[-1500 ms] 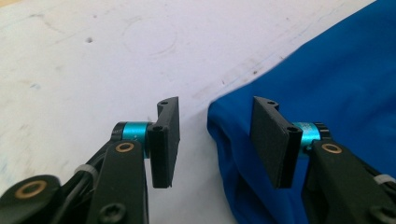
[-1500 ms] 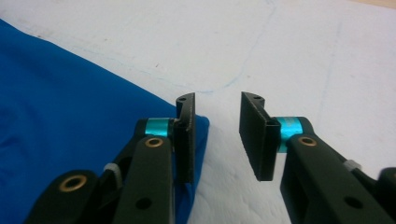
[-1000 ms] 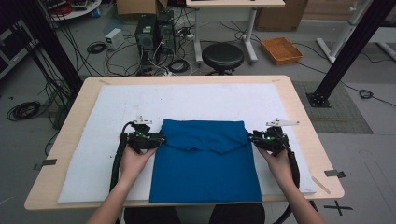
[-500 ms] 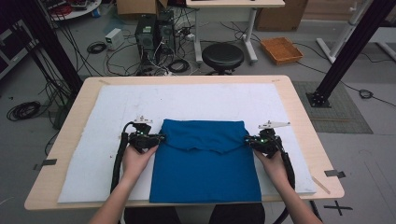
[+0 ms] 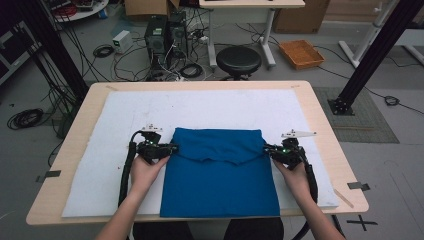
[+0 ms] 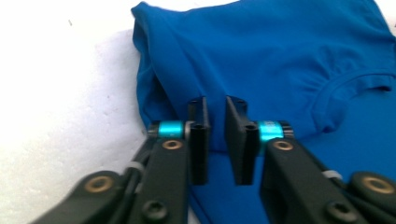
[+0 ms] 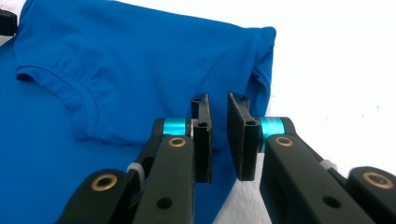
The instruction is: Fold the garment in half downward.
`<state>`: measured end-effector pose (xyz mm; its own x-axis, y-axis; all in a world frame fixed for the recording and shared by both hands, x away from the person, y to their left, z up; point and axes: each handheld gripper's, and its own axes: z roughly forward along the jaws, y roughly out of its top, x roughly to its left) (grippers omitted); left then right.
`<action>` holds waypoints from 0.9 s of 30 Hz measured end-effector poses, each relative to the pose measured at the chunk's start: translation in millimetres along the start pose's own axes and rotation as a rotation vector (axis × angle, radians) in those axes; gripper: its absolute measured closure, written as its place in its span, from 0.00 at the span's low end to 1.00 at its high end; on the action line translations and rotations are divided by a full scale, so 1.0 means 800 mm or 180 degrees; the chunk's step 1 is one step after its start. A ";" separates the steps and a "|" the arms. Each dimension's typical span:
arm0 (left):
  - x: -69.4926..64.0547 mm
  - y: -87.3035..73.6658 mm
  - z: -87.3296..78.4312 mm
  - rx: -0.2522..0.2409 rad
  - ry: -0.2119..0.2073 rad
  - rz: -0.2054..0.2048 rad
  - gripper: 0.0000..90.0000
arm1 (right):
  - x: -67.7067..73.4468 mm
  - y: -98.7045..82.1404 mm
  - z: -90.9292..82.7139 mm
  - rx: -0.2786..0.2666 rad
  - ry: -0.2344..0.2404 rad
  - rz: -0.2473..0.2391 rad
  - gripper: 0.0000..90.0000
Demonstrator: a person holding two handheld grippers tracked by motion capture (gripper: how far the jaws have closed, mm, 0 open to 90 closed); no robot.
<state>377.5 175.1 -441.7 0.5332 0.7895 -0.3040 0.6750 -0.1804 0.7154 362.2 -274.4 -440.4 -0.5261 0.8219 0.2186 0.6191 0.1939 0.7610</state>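
A blue T-shirt (image 5: 220, 175) lies folded on the white mat (image 5: 210, 107), its top part turned down so the neckline (image 6: 355, 84) faces up. My left gripper (image 5: 172, 148) rests at the shirt's left edge by the fold, and my right gripper (image 5: 266, 148) at the right edge. In the left gripper view the left gripper (image 6: 217, 105) has a narrow gap between its jaws, with no cloth in it. The right gripper (image 7: 218, 100) stands the same way over the shirt's edge (image 7: 261, 70). Both pairs of jaws have just been opening.
The mat covers most of a wooden table (image 5: 325, 130). Behind the table stand a black stool (image 5: 240, 60), computer towers (image 5: 165, 35) with cables, and an orange tray (image 5: 302, 52) on the floor. A black frame post (image 5: 370, 55) rises at the right.
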 end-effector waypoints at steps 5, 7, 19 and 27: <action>-0.002 0.000 0.002 0.0016 -0.0007 0.0027 0.89 | 0.001 -0.002 0.010 0.0134 -0.0012 -0.0022 0.82; -0.002 0.000 0.003 0.0023 -0.0009 0.0066 0.96 | 0.003 -0.001 0.013 0.0169 -0.0009 -0.0065 0.92; -0.008 0.008 -0.025 -0.0173 -0.0205 0.0073 0.99 | 0.005 0.006 -0.010 -0.0034 0.0072 -0.0095 1.00; -0.027 0.003 -0.049 -0.0122 -0.0358 0.0155 0.99 | 0.014 0.004 -0.035 -0.0022 0.0108 -0.0209 1.00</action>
<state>347.1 180.7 -408.8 0.6203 0.7091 -0.3353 0.6280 -0.1928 0.7540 342.0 -279.6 -418.1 -0.5849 0.7889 0.1886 0.5787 0.2429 0.7785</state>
